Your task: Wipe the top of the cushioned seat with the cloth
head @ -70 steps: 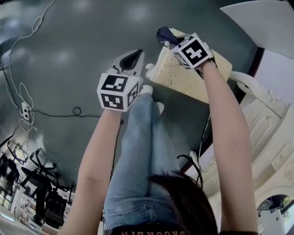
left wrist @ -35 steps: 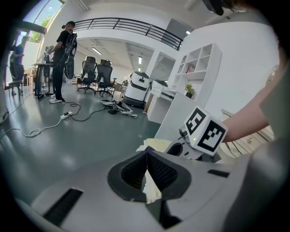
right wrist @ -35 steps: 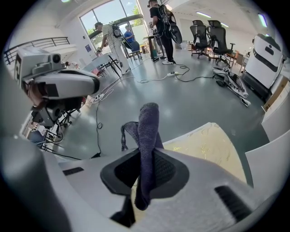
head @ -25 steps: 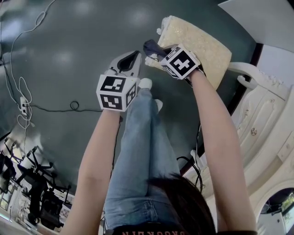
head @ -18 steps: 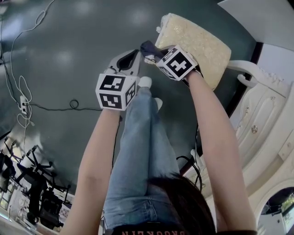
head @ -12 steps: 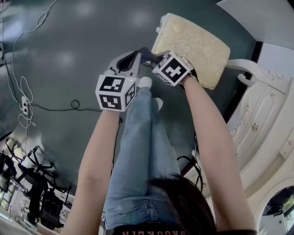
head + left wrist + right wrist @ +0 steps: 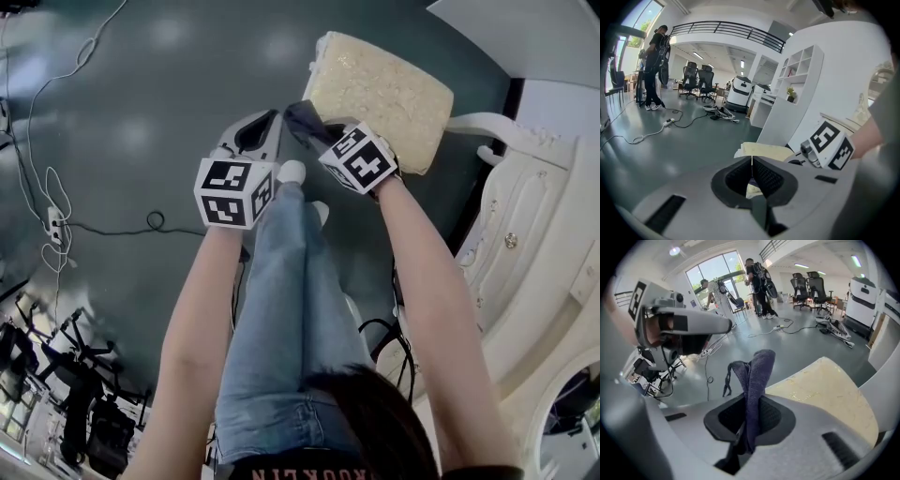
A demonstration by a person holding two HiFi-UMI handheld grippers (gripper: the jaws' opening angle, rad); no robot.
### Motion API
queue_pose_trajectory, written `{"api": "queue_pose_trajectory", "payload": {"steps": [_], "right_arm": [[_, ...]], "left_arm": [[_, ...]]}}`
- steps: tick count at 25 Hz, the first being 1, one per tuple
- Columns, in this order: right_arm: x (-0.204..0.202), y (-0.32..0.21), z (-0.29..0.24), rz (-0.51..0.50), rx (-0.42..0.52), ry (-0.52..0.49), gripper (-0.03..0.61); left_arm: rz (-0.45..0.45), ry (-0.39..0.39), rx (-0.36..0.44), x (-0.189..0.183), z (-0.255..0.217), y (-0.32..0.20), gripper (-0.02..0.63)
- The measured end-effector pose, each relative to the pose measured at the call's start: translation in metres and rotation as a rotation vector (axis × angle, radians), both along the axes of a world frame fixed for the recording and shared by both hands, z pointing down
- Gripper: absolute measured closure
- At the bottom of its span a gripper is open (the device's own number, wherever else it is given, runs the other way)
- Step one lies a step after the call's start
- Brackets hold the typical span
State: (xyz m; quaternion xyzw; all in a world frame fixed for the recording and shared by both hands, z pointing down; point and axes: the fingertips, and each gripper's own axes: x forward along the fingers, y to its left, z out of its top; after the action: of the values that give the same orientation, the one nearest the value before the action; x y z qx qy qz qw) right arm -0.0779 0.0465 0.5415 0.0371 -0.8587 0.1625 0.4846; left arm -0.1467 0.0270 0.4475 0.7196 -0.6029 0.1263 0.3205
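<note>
The cushioned seat point(image 7: 375, 86) has a cream, patterned top and stands on the dark floor ahead of me. My right gripper point(image 7: 314, 127) is shut on a dark blue cloth point(image 7: 302, 118), just off the seat's left corner. In the right gripper view the cloth point(image 7: 753, 376) sticks up from between the jaws, with the seat point(image 7: 825, 392) to its right. My left gripper point(image 7: 255, 133) hovers over the floor left of the cloth, shut with nothing in it. From the left gripper view the closed left gripper point(image 7: 751, 161) points at the seat point(image 7: 761, 150).
White carved furniture point(image 7: 525, 225) stands to the right of the seat. Cables point(image 7: 56, 202) trail over the floor at left. A white shelf unit point(image 7: 797, 89) rises behind the seat. Office chairs point(image 7: 811, 287) and people point(image 7: 759, 282) are far off. My legs in jeans point(image 7: 291, 300) are below.
My right gripper has carried the cloth leftward from the seat's top to just beyond its left corner, close to my left gripper. My left gripper has hardly moved.
</note>
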Motion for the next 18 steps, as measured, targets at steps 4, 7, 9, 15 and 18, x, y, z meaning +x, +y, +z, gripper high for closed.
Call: {"api": "queue_pose_trajectory", "payload": {"steps": [4, 7, 9, 15, 18], "right_arm": [[0.013, -0.012, -0.03, 0.086, 0.039, -0.057, 0.546], [0.02, -0.015, -0.055, 0.155, 0.047, -0.111, 0.546], [0.024, -0.019, -0.072, 0.207, 0.053, -0.149, 0.546], [0.035, -0.029, -0.129, 0.36, 0.079, -0.254, 0.547], [0.045, -0.03, -0.157, 0.369, 0.132, -0.284, 0.548]], "left_arm": [[0.027, 0.001, 0.01, 0.012, -0.016, -0.004, 0.606], [0.062, -0.008, 0.007, 0.019, -0.028, -0.002, 0.606], [0.074, -0.023, 0.009, 0.02, -0.037, -0.004, 0.606], [0.081, -0.037, 0.043, 0.026, -0.079, -0.014, 0.606], [0.08, -0.029, 0.074, 0.035, -0.103, -0.022, 0.606]]}}
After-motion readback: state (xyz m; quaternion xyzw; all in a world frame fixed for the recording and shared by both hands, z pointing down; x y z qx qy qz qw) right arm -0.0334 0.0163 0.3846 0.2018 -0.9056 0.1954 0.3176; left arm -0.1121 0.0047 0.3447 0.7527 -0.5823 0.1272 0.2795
